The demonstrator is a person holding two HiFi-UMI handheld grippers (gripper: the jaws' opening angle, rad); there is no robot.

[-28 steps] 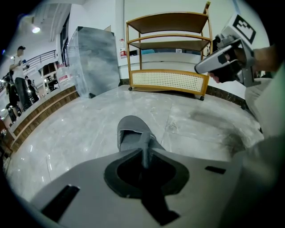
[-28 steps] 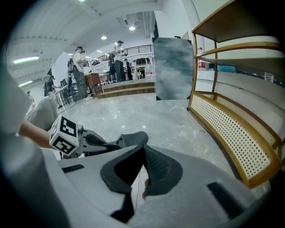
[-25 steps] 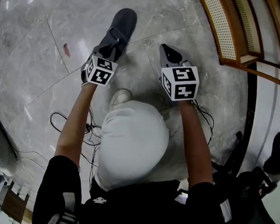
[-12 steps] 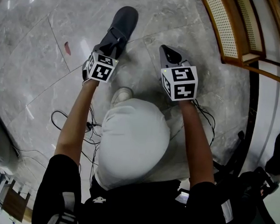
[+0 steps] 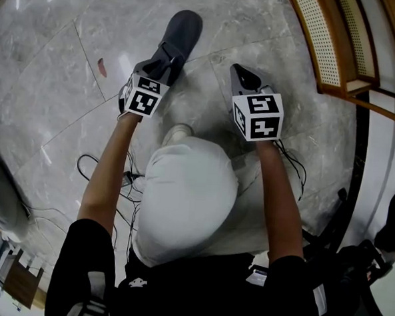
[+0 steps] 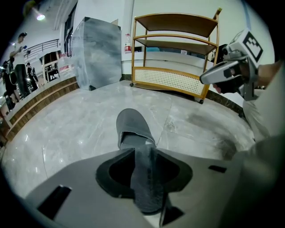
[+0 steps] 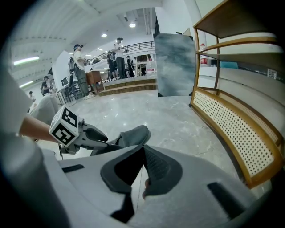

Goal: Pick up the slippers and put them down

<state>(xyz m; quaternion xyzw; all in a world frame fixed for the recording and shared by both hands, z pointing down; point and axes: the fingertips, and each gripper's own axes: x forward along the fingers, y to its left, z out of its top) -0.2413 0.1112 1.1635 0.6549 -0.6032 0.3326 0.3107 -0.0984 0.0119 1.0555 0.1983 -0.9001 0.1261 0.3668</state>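
One dark grey slipper (image 5: 183, 29) lies sole-down on the marble floor, toe pointing away from me. My left gripper (image 5: 167, 60) stands at its heel. In the left gripper view the slipper (image 6: 130, 127) stretches ahead, and its heel rim sits between the jaws of the left gripper (image 6: 144, 150). Those jaws have just been opening and no longer pinch the rim. My right gripper (image 5: 235, 69) hovers to the right of the slipper, shut and empty; its tips (image 7: 143, 148) meet over bare floor. The right gripper view shows the slipper (image 7: 135, 134) beside the left gripper (image 7: 105, 141). No second slipper is in view.
A wooden shelf rack (image 5: 338, 46) with a perforated lower panel (image 7: 236, 129) stands at the right. Cables (image 5: 106, 175) trail on the floor by my left side. A light shoe (image 5: 179, 131) shows near my knees. A grey slab (image 6: 95, 51) and several people (image 7: 80, 67) stand far off.
The left gripper and slipper sit slightly higher and further right in the picture, much like the floor around them. The right gripper has held still.
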